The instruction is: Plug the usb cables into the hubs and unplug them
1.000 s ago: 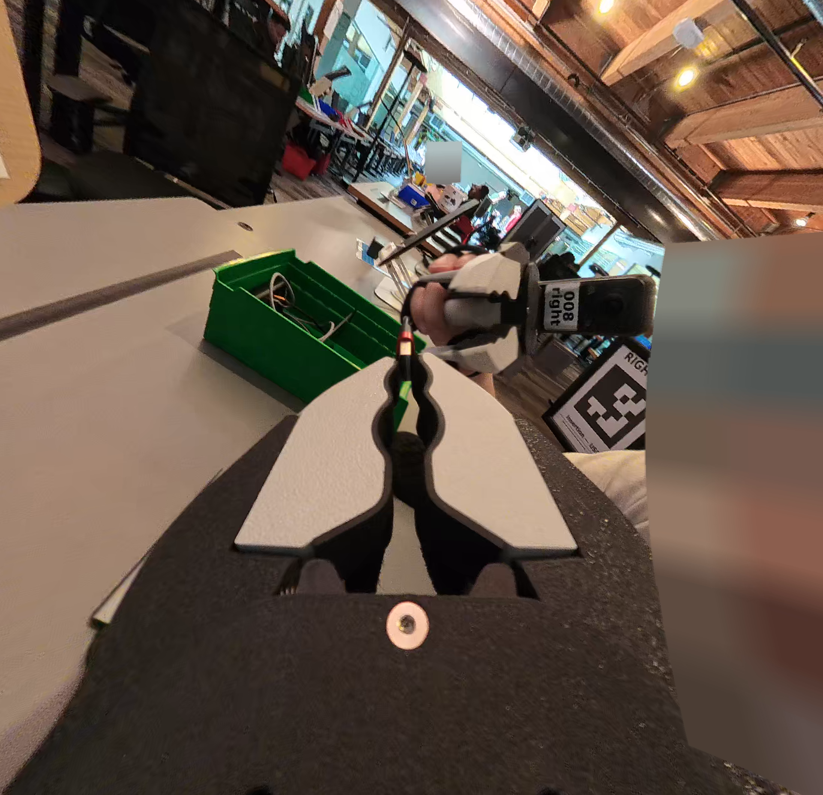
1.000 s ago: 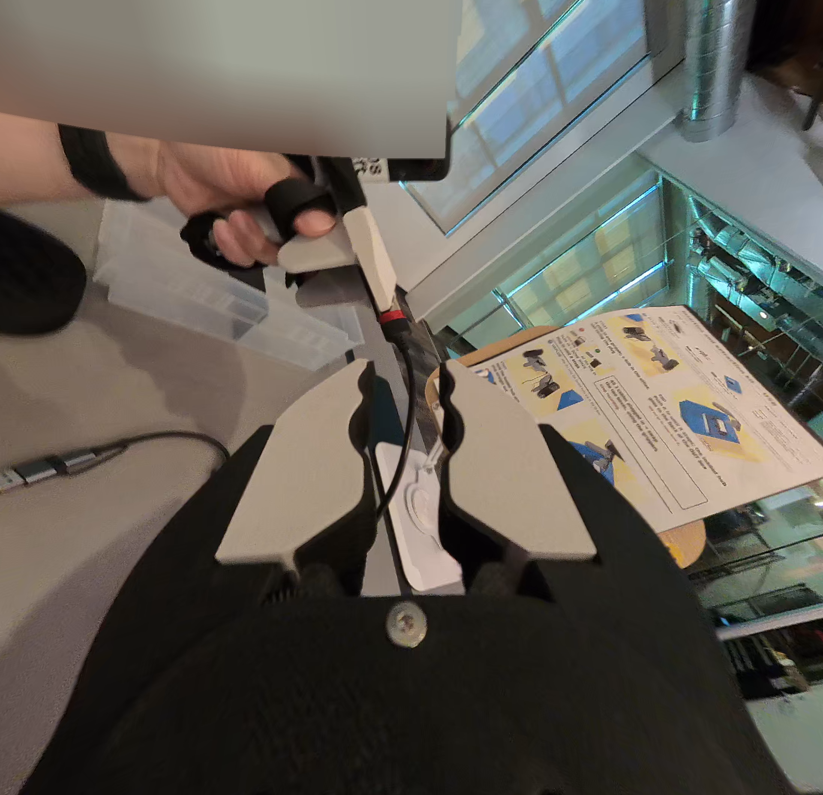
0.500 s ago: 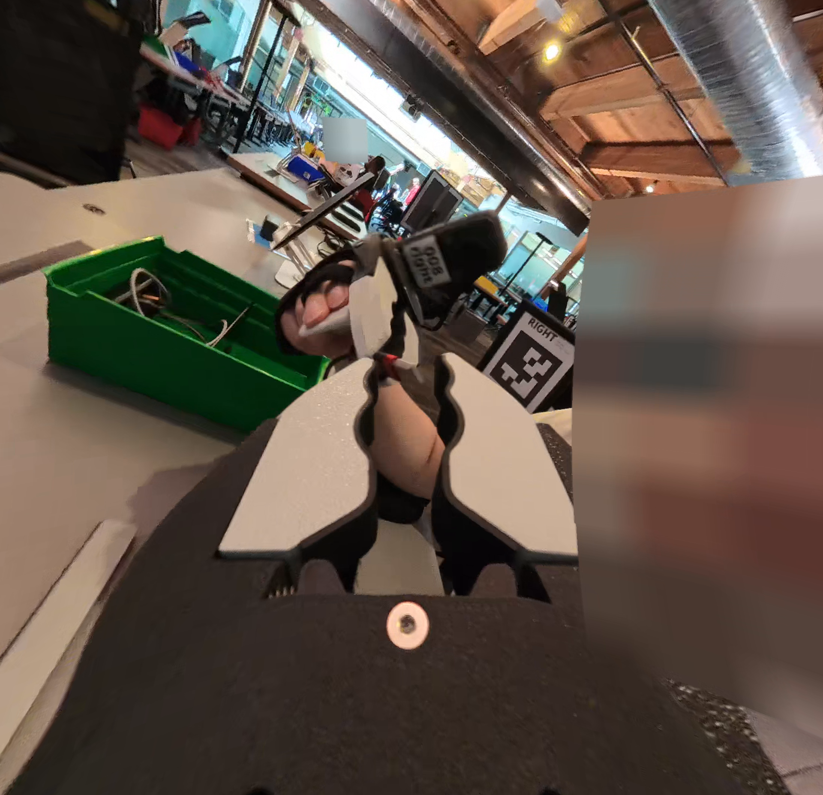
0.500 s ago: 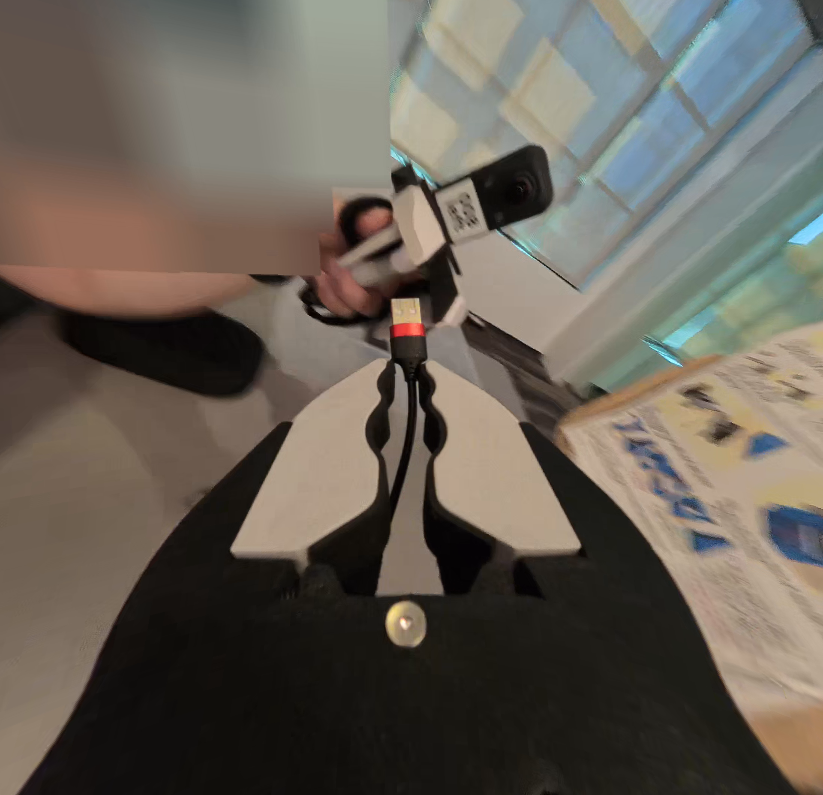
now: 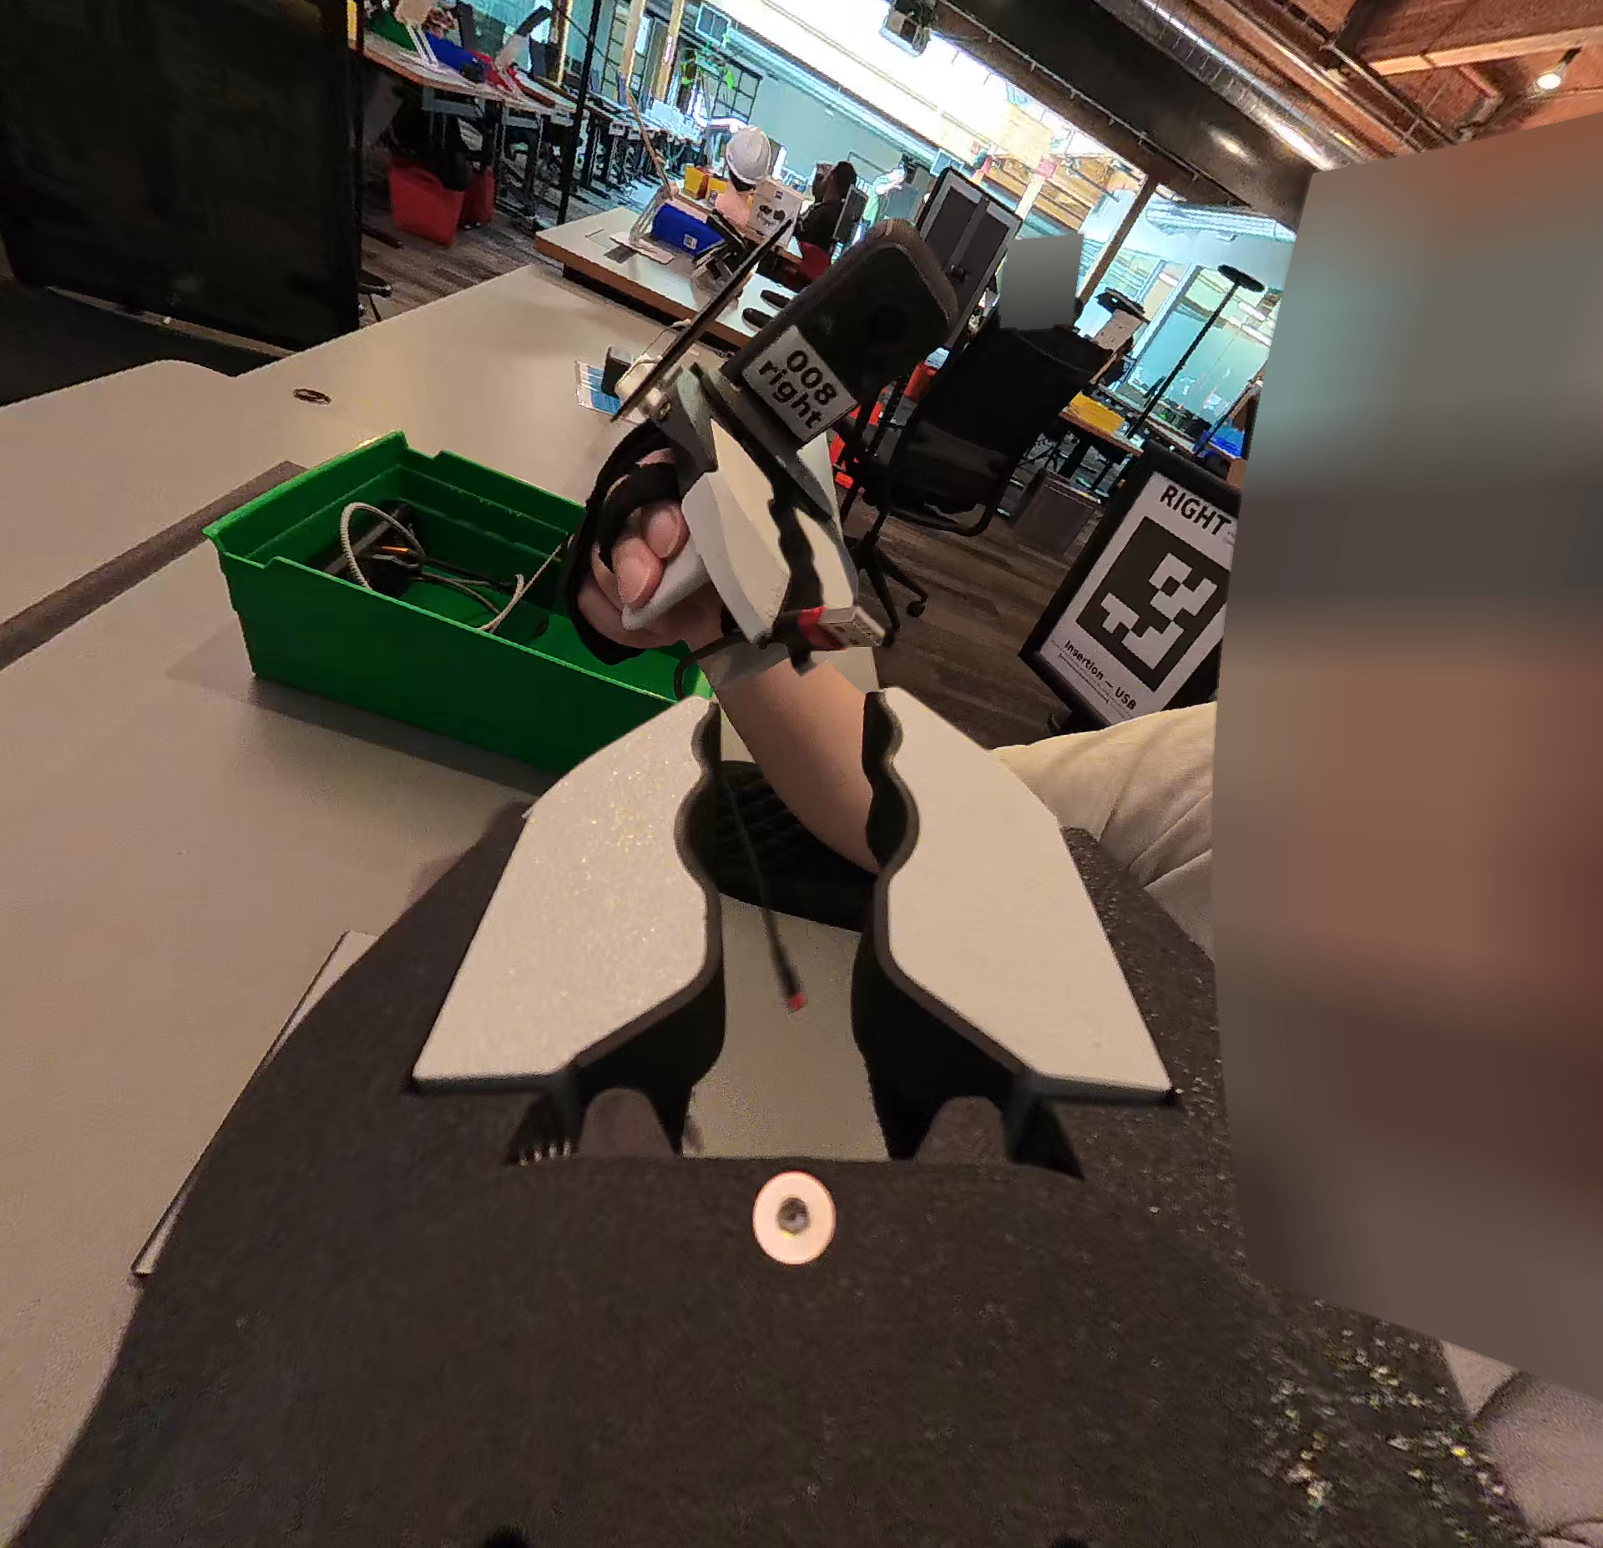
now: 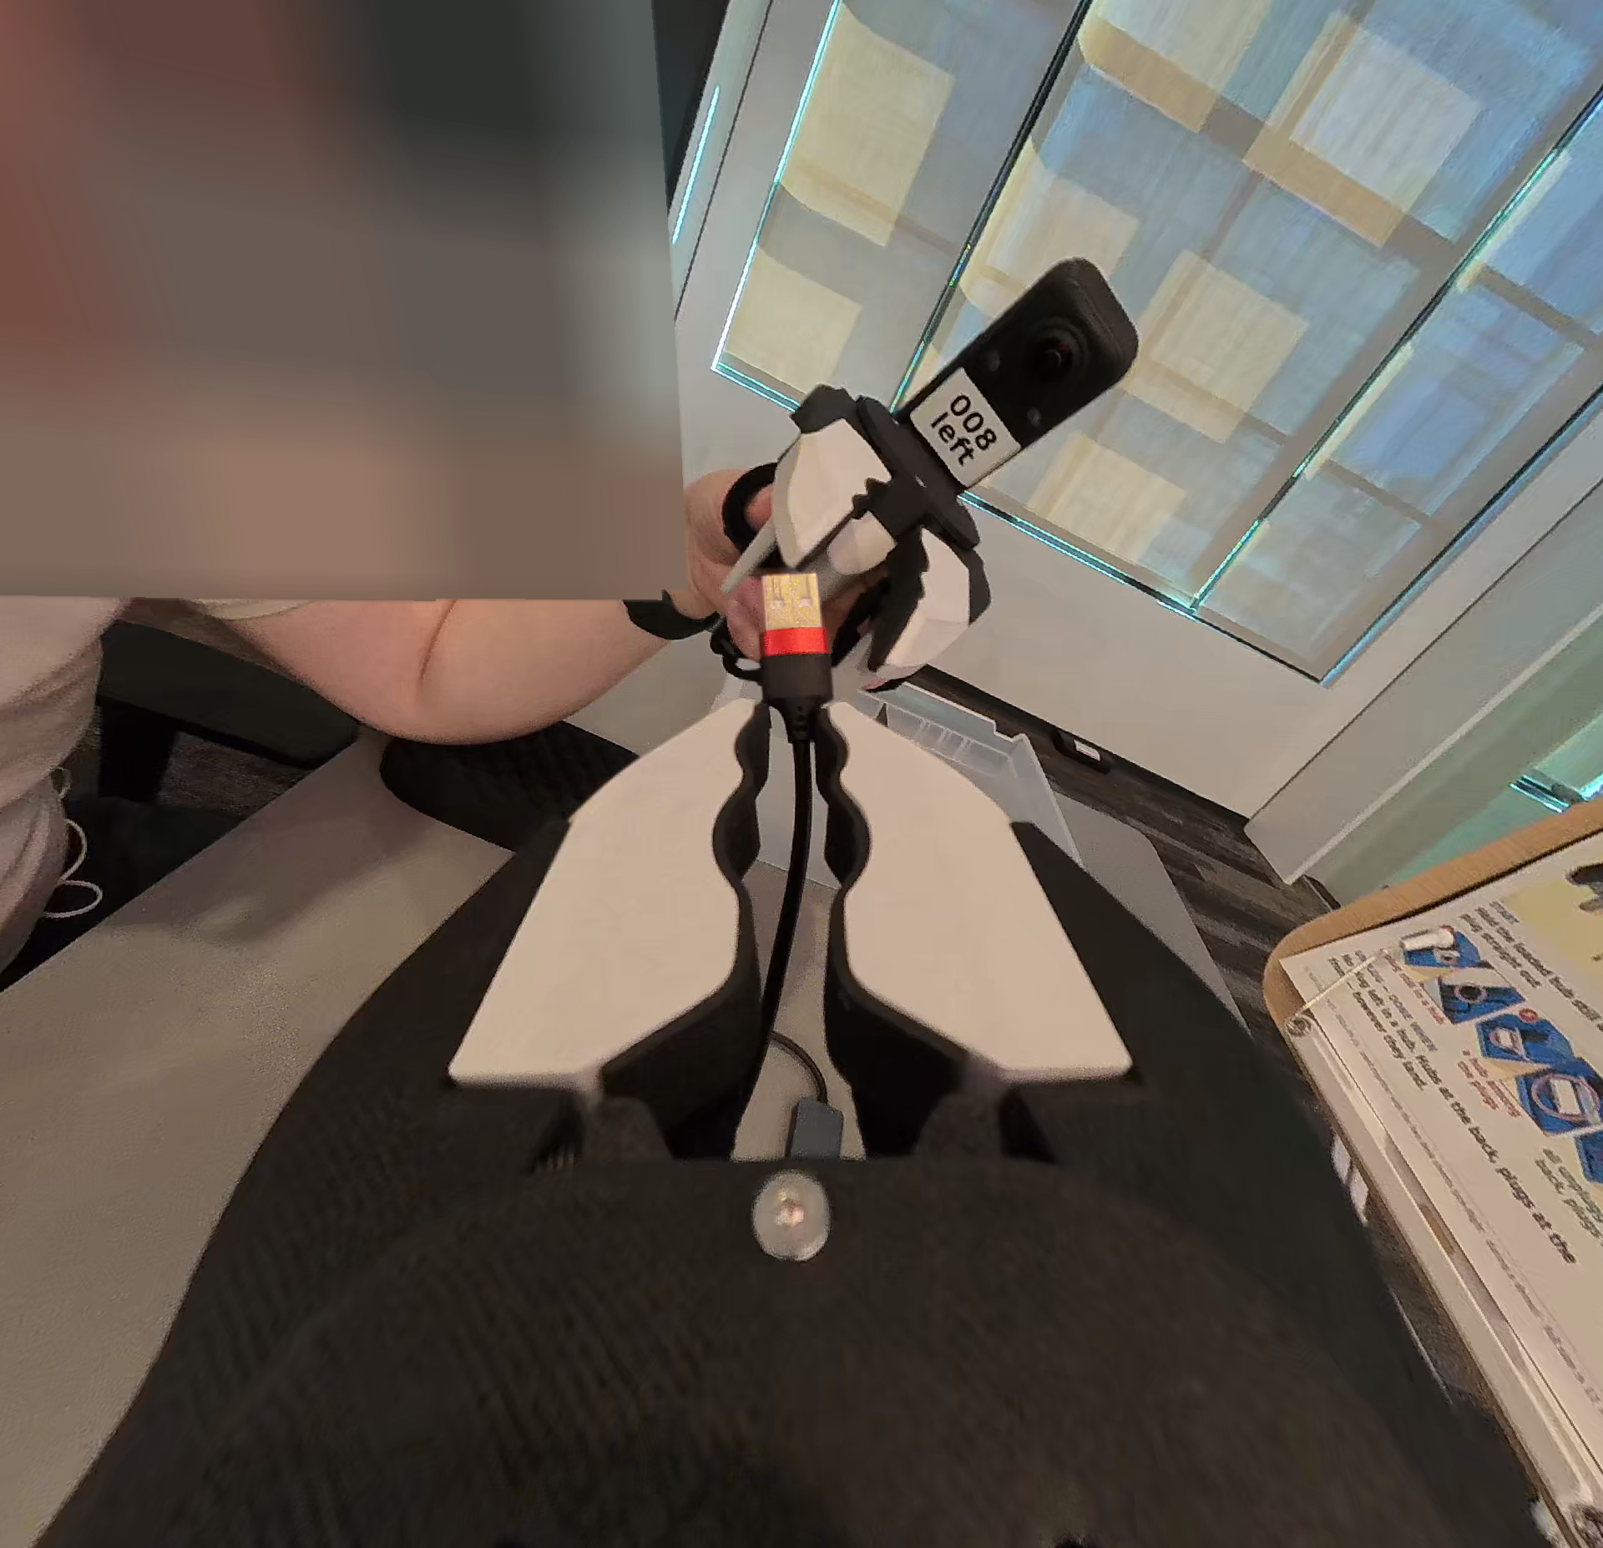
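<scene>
Right gripper [image 6: 794,708] clamped on USB plug [image 6: 791,630], held aloft; left gripper [image 5: 789,708] apart, empty; green bin [image 5: 434,647] on bench

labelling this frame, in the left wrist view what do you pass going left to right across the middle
green bin with cables → right tool, shut on the red-collared usb plug → black-and-white marker sign
</scene>
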Demonstrator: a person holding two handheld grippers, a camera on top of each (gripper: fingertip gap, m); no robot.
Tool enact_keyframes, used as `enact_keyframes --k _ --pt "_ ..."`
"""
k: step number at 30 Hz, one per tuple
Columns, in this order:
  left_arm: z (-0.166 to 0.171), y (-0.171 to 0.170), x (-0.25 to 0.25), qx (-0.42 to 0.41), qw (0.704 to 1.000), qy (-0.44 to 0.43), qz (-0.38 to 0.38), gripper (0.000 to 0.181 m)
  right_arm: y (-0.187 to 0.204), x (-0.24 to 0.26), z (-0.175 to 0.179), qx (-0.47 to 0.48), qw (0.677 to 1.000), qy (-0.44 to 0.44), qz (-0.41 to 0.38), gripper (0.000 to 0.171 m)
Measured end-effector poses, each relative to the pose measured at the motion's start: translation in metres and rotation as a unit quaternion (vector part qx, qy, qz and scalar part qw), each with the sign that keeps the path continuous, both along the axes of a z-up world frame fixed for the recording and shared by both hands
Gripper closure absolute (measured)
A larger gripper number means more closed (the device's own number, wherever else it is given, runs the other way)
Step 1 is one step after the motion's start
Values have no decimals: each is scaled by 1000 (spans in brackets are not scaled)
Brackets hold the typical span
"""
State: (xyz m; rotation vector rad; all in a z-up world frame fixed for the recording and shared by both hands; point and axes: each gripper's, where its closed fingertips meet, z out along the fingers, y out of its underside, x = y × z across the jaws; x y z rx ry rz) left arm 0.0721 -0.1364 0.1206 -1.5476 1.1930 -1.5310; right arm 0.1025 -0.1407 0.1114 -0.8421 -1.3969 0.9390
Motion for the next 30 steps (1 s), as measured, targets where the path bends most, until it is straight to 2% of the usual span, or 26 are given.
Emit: enact_keyframes --k 1,13,20,30 --pt "-1 0 1 4 1000 3 3 151 2 0 -1 0 1000 -2 -5 160" --pt "-5 19 -3 30 996 32 72 149 32 9 -10 -11 995 -44 -94 161" --pt "0 26 -8 46 993 25 103 149 28 21 -5 -7 993 -45 -107 161" --pt "-11 33 -3 28 993 41 108 149 40 21 -11 -2 990 -53 -134 163"
